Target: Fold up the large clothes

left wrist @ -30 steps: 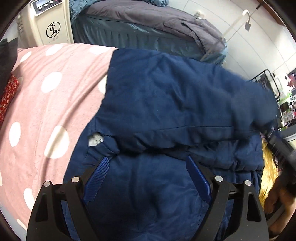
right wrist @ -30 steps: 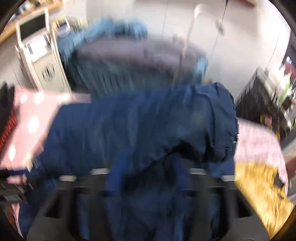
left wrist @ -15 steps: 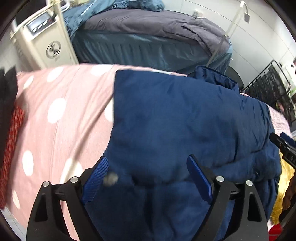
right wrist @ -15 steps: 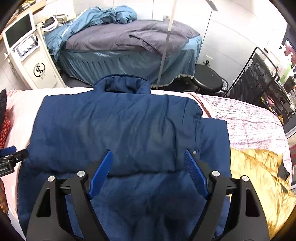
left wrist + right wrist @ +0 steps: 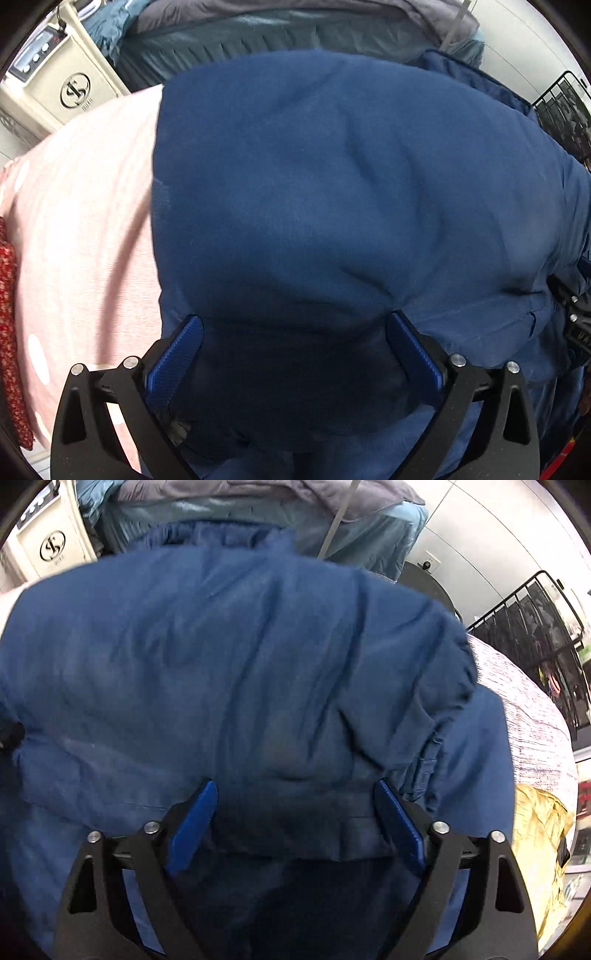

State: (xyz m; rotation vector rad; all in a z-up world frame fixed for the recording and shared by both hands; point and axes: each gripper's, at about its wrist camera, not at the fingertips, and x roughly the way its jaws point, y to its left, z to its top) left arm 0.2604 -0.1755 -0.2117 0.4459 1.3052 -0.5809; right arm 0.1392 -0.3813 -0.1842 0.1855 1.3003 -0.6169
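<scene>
A large navy blue padded jacket point(image 5: 351, 184) lies folded on a pink polka-dot cover point(image 5: 85, 206). It fills the right wrist view point(image 5: 240, 672) too, its collar at the far edge. My left gripper point(image 5: 293, 328) is open, low over the jacket's near left part, its blue pads on either side of a puffed fold. My right gripper point(image 5: 295, 794) is open, low over the jacket's near right part, its pads either side of a folded hem. Neither holds cloth.
A beige machine point(image 5: 62, 88) stands far left. A bed with grey and teal covers point(image 5: 258, 509) lies behind. A black wire rack point(image 5: 543, 627) stands at right. A gold cloth point(image 5: 543, 834) and pale knitted cover point(image 5: 524, 716) lie right of the jacket. Red patterned fabric point(image 5: 9, 332) lies at the left edge.
Both grippers have dropped closer to the jacket and moved forward over it. The jacket's upper layer has been laid flat since a second ago. Both grippers stay open.
</scene>
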